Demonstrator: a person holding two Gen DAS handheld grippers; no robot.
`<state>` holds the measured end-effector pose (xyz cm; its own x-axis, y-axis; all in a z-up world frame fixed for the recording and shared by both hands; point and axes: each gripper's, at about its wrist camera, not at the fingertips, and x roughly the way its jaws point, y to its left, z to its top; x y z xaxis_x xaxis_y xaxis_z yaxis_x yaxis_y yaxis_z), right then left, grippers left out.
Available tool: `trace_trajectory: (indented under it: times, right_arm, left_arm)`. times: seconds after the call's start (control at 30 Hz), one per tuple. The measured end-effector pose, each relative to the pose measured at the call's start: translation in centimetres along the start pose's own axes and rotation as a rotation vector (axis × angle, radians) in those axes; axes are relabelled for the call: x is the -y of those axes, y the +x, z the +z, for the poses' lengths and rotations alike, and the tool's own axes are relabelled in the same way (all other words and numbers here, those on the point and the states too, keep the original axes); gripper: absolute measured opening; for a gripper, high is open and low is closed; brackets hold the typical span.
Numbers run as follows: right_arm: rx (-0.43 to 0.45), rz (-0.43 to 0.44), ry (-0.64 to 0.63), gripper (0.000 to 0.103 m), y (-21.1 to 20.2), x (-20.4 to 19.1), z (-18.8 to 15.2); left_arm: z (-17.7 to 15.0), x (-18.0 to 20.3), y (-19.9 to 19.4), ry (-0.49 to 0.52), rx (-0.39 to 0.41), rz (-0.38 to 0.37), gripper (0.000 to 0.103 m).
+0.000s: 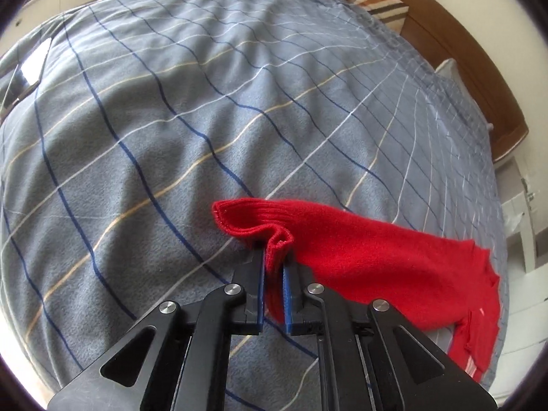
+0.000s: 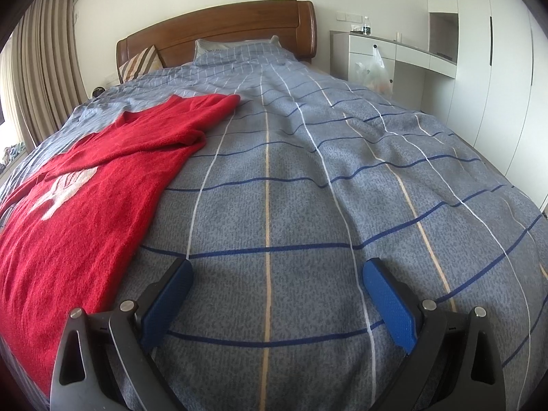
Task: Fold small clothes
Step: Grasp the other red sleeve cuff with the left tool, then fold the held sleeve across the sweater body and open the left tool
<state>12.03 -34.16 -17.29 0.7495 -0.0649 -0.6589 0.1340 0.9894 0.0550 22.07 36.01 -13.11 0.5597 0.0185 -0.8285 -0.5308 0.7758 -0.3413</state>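
Bedroom, checked grey bedspread (image 2: 308,178): left gripper (image 1: 274,267) pinches the ribbed sleeve cuff (image 1: 277,239) of a red sweater (image 2: 89,185) lying spread, unfolded; right gripper (image 2: 277,294) hovers wide open, empty. Folding has barely begun.

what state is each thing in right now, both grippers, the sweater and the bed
left gripper: shut on the sweater's ribbed cuff
right gripper: open, nothing between its fingers, over the blanket
red sweater: spread on the bed, not yet folded, one sleeve lifted by its cuff
blanket: spread over the bed, slightly wrinkled
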Motion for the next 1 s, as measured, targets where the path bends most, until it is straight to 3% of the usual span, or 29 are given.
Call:
trace_trajectory:
  times: [0.13, 0.3, 0.5, 0.6, 0.63, 0.67, 0.7, 0.77, 0.83, 1.0]
  right_arm:
    - [-0.001, 0.000, 0.000, 0.099, 0.0, 0.0, 0.0]
    - [-0.006, -0.001, -0.002, 0.100, 0.1, 0.0, 0.1]
    - [-0.008, 0.000, -0.002, 0.100, 0.1, 0.1, 0.2]
    - [-0.007, 0.002, -0.002, 0.100, 0.1, 0.1, 0.2]
    - [-0.007, 0.002, -0.002, 0.100, 0.1, 0.1, 0.2]
    - [-0.007, 0.002, -0.002, 0.100, 0.1, 0.1, 0.2]
    - [-0.007, 0.002, -0.002, 0.100, 0.1, 0.1, 0.2]
    - [-0.008, 0.002, -0.002, 0.100, 0.1, 0.1, 0.2]
    - [-0.007, 0.002, -0.001, 0.100, 0.1, 0.1, 0.2]
    - [-0.008, 0.002, -0.002, 0.100, 0.1, 0.1, 0.2]
  left_arm:
    - [1.2, 6.3, -4.6, 0.164, 0.112, 0.004, 0.005]
    - [0.1, 20.6, -10.0, 0.464, 0.191, -0.129, 0.005]
    - [-6.8, 36.9, -11.6, 0.728, 0.158, -0.333, 0.005]
    - [-12.0, 42.3, -10.3, 0.838, 0.118, -0.373, 0.007]
    - [-13.7, 43.5, -9.5, 0.873, 0.094, -0.382, 0.009]
    - [-15.3, 44.6, -8.6, 0.898, 0.063, -0.392, 0.023]
    - [-17.0, 45.2, -7.6, 0.913, 0.022, -0.412, 0.055]
    - [-19.6, 45.4, -6.2, 0.917, -0.031, -0.454, 0.085]
    - [-21.6, 44.5, -5.9, 0.928, -0.072, -0.492, 0.085]
    - [-21.9, 38.9, -6.1, 0.894, -0.071, -0.438, 0.086]
